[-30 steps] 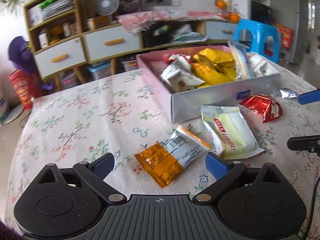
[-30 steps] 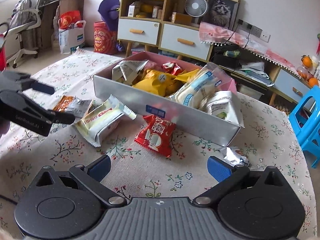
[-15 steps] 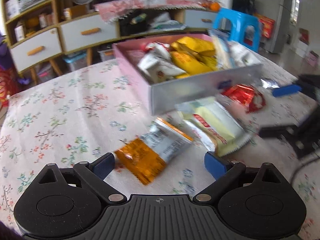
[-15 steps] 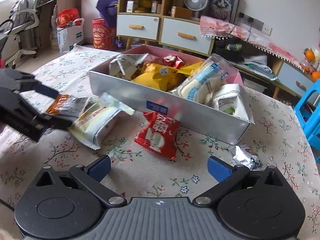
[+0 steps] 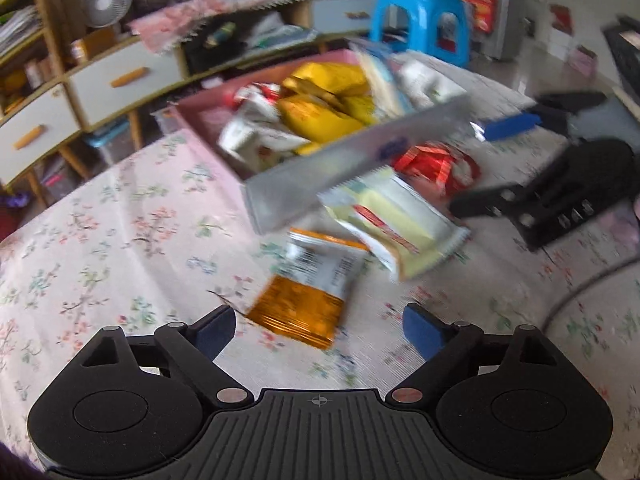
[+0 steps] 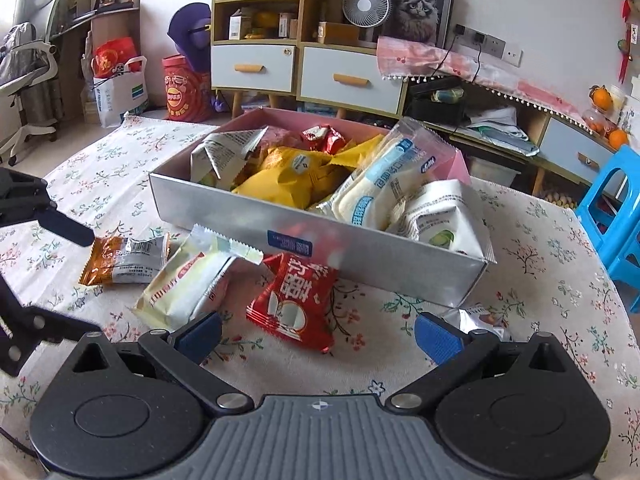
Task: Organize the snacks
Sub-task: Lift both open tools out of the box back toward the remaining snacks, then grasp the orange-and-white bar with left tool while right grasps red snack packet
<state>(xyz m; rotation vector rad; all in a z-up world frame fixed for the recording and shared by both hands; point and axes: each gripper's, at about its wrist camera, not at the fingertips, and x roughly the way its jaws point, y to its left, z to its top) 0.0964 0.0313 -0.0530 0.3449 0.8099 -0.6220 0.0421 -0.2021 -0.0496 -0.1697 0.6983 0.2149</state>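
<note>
A: How many snacks lie loose on the tablecloth (image 6: 540,248)?

B: Four. An orange-and-silver packet (image 5: 310,284), a pale yellow packet (image 6: 192,280), a red packet (image 6: 296,296), and a small silver wrapper (image 6: 478,316) at the near corner of the box (image 6: 360,248).

A: Where do they sit in the right wrist view?

B: From the red packet at the middle, the yellow one lies just beside it at nine o'clock and the orange one further out the same way. The silver wrapper is at three o'clock. The box stands at twelve o'clock, touching the yellow and red packets.

A: And inside the box?

B: Crowded. I count at least two yellow bags (image 6: 296,172), one long white-and-blue pack (image 6: 384,184), two white packets (image 6: 444,220), one small red packet (image 6: 322,138). More may be buried; I cannot tell.

A: The grippers?

B: Two. The left gripper (image 5: 318,330) is closing, its pads on either side of the orange packet's near end but not pressing it. The right gripper (image 6: 318,334) stands spread wide, holding nothing, the red packet just ahead between its fingers.

A: Beyond the table?

B: One blue stool (image 6: 612,216) at three o'clock, one fan (image 6: 366,4) and two drawers (image 6: 252,68) at twelve.
</note>
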